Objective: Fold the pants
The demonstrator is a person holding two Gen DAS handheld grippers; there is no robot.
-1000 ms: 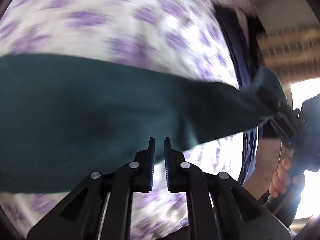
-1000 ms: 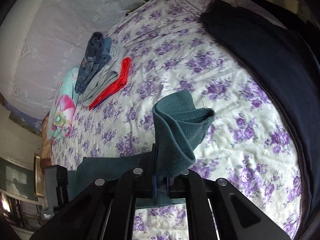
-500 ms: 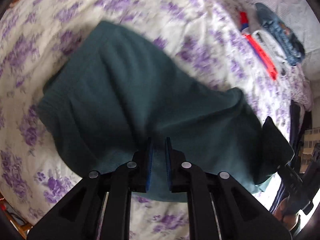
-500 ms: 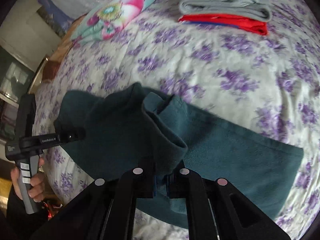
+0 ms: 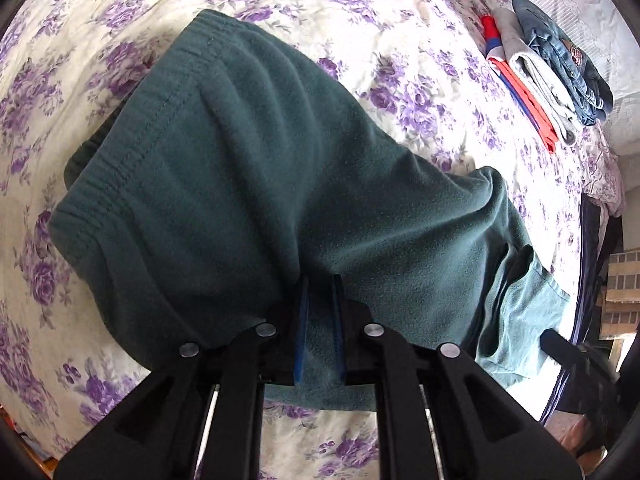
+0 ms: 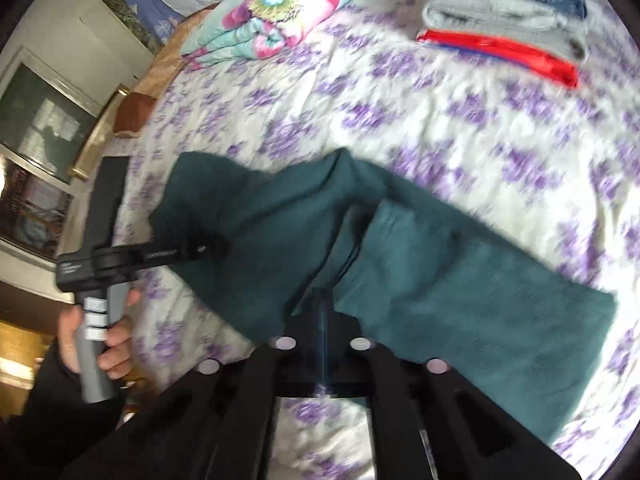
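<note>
Two grippers meet the dark green pants (image 5: 256, 184) on a bed whose sheet (image 5: 420, 52) is white with purple flowers. The pants lie across the middle of the sheet, partly doubled over, with the elastic waistband toward the sheet's left side in the left wrist view and a leg end (image 6: 500, 332) spread flat toward the right in the right wrist view. The left gripper (image 5: 319, 280) is clenched on a fold of the green cloth, which fills the narrow gap between its blue pads. The right gripper (image 6: 325, 294) has its jaws brought fully together, with a ridge of the pants rising just beyond its tips; whether cloth is pinched there is hard to tell through the blur. A hand (image 6: 96, 344) in a dark sleeve holds the left gripper's handle beside the sheet. Far across the sheet sits a stack of folded clothes (image 6: 504, 12): jeans, grey, red. A flowered pillow (image 6: 276, 12) lies near that stack.
</note>
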